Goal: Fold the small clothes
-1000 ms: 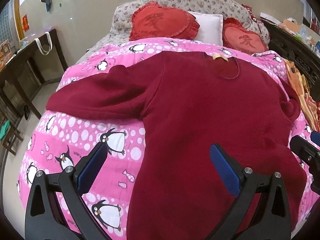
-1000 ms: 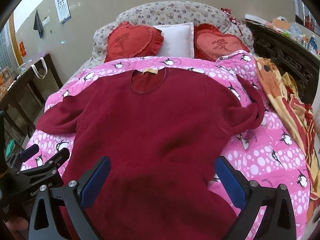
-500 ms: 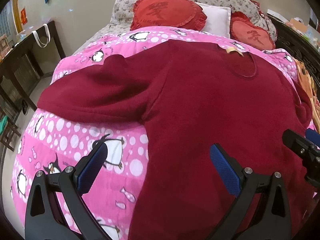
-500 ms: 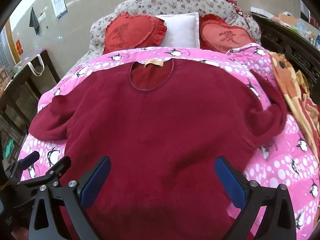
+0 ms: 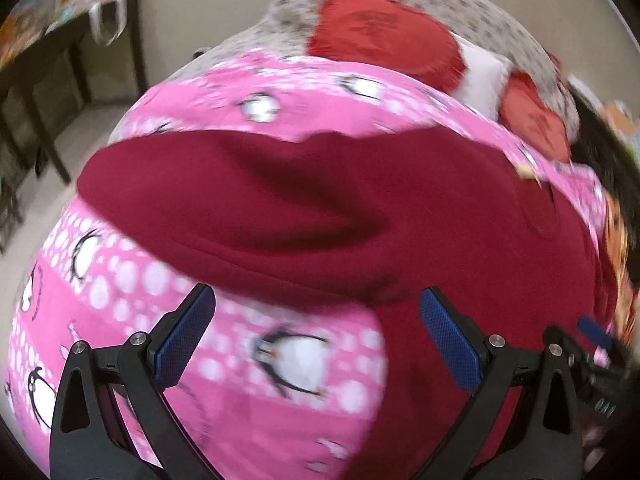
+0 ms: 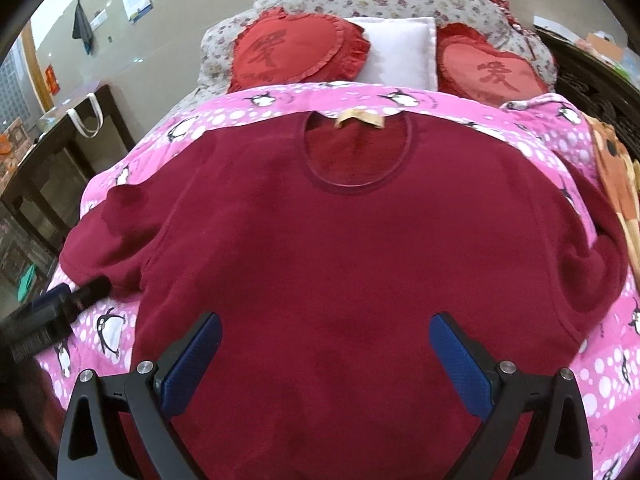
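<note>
Spreading across almost the whole bed, the pink penguin quilt (image 6: pixel 592 364) is carrying the task's garment: a dark red sweater (image 6: pixel 344 264) is lying flat on it, neckline and tan label toward the far pillows, hem toward the near edge. Its left sleeve (image 5: pixel 248 216) is stretching out toward the left side of the bed, while the right sleeve (image 6: pixel 600 264) is bunching into a fold near the right edge.

Both tools are hovering with jaws wide apart and gripping nothing. The right gripper (image 6: pixel 325 364) is hanging over the lower body of the sweater; the left gripper (image 5: pixel 318 334) is sitting nearer the left, one pad over bare quilt and one over the sweater's side, just short of the sleeve's underside.

Risk, as a judgement: the left view is smearing with motion, so a fast pinch there could be catching quilt along with fleece and dragging the whole garment askew. The thick, soft cloth is likely to slump rather than crease, and the already crumpled right sleeve could be getting trapped under a fold.

Two red heart cushions (image 6: pixel 298 54) and a white pillow (image 6: pixel 400 48) are crowding the far end, an orange patterned blanket (image 6: pixel 618 176) is lying along the right edge, and a dark side worktop (image 6: pixel 52 148) is standing at the left; none is blocking the sweater.
</note>
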### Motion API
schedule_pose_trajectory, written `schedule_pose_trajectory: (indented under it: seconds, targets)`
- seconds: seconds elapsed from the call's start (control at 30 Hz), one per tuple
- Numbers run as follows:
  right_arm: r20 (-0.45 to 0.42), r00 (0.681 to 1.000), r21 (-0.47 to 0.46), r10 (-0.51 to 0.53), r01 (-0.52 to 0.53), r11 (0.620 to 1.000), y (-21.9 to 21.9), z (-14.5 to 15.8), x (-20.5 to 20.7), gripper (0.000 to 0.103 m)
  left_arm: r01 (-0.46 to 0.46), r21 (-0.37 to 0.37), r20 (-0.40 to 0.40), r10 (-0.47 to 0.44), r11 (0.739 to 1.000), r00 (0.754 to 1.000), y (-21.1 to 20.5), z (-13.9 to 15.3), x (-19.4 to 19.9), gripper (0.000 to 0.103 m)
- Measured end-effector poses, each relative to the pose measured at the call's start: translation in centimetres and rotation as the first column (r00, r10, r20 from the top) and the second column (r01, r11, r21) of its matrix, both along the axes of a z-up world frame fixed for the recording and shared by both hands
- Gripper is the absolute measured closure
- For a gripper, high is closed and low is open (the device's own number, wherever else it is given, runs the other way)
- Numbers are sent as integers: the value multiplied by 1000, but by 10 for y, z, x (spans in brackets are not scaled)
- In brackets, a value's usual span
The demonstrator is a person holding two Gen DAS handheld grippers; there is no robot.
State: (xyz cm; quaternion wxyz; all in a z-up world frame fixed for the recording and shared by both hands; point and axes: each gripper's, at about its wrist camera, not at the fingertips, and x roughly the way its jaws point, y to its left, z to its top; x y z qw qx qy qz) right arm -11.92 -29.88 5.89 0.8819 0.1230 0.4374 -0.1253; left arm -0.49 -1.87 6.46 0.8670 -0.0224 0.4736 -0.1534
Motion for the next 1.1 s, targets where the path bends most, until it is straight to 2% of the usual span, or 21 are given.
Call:
schedule_pose_trajectory:
  seconds: [0.1,0.23,0.4,0.53,0.63,1.0,1.1]
  targets:
    - [-5,1000,8,17,-17,1000,4,-3,4,0,-96,-35,-18,95,995,995,37,2,22,1]
    - [-12,1000,24,26,-26,999,6,-6,8,0,-236,-84,-13,235,968,972,92,1,54,3]
    - [-26,999,44,30,-29,999,7,-12,13,0,-356,-124,-79,348,926,934,138,-14,91,10]
    - [-36,999,50,37,-36,998,7,-14,15,0,-414,-154,-142,394,897,908,157,-31,114,11]
    - [-43,998,50,39,-37,998,7,-17,17,0,-428,-150,-187,400,891,897,157,-45,125,15]
    - [-55,998,72,41,-36,997,6,-26,29,0,-399,-79,-135,387,914,912,143,-47,135,17]
    - [-57,997,78,44,-40,996,7,-29,28,0,-406,-77,-134,394,911,909,143,-48,138,22]
